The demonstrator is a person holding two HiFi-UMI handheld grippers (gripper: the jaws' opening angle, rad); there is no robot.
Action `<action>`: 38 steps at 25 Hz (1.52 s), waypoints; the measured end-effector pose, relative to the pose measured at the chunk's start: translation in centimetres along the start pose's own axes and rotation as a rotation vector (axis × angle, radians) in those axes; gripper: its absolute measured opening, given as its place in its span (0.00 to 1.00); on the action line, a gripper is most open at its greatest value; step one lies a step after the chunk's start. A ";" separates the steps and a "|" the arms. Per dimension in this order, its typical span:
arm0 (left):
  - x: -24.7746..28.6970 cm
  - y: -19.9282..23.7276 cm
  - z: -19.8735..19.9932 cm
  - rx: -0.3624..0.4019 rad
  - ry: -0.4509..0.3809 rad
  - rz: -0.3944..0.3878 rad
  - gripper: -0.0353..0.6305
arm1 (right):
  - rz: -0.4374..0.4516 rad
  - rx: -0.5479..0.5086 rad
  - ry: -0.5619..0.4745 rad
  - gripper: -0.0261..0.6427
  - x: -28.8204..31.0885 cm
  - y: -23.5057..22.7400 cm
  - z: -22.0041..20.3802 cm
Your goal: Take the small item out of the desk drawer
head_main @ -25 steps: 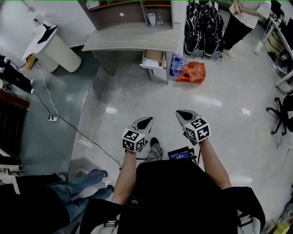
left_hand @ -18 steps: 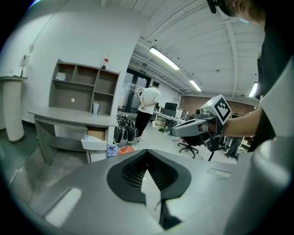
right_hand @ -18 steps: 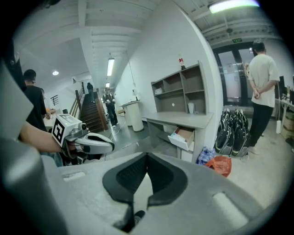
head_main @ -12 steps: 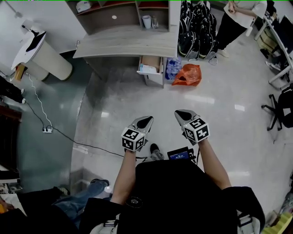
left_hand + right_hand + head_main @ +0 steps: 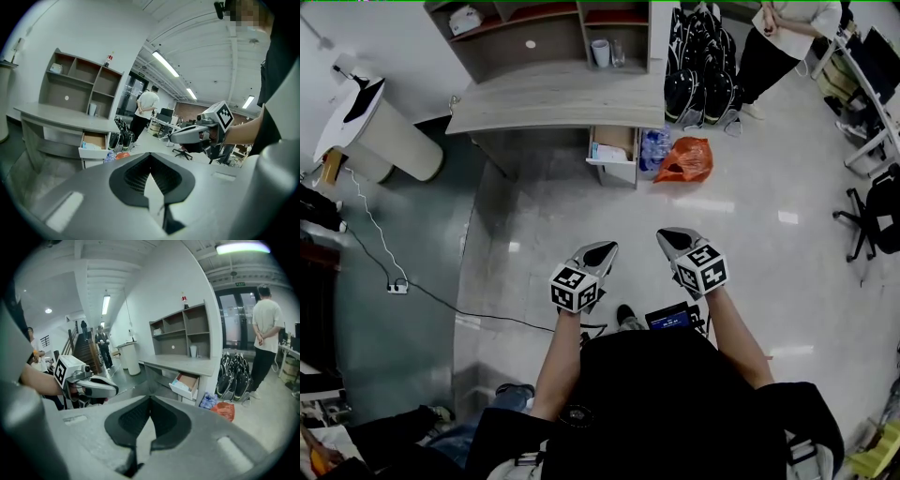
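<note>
You've walked closer: the counter (image 5: 546, 105) and its open drawer (image 5: 613, 151) sit lower in frame, still well ahead. Left hand-held gripper (image 5: 604, 249) and right hand-held gripper (image 5: 666, 235) have jaws together, empty.

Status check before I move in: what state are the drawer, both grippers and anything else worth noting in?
desk drawer: pulled open, pale items inside.
left gripper: shut, empty, well short of the drawer.
right gripper: shut, empty, well short of the drawer.
orange bag: crumpled, lying just right of the drawer.
</note>
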State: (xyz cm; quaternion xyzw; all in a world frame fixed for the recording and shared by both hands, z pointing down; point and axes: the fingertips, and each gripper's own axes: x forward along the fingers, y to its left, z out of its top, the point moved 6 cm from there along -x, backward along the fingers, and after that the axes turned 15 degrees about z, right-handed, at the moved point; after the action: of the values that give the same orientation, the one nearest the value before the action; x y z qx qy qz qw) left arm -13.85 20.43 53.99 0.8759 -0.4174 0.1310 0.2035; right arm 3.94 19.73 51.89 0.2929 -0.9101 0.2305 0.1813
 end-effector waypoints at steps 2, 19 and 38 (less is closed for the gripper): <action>-0.1 0.8 0.0 -0.007 -0.001 -0.004 0.06 | -0.005 0.003 0.001 0.04 0.6 0.2 0.2; 1.7 2.5 -0.6 -0.029 0.026 -0.013 0.06 | -0.007 0.033 0.017 0.04 2.8 -1.8 0.3; 11.5 6.4 5.3 0.000 0.058 0.045 0.06 | 0.049 0.045 0.018 0.04 6.0 -13.2 5.4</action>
State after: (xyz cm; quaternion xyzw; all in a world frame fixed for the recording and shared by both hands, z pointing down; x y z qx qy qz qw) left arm -11.47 6.51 55.53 0.8620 -0.4310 0.1611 0.2126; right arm 6.44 4.64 54.34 0.2723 -0.9100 0.2578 0.1771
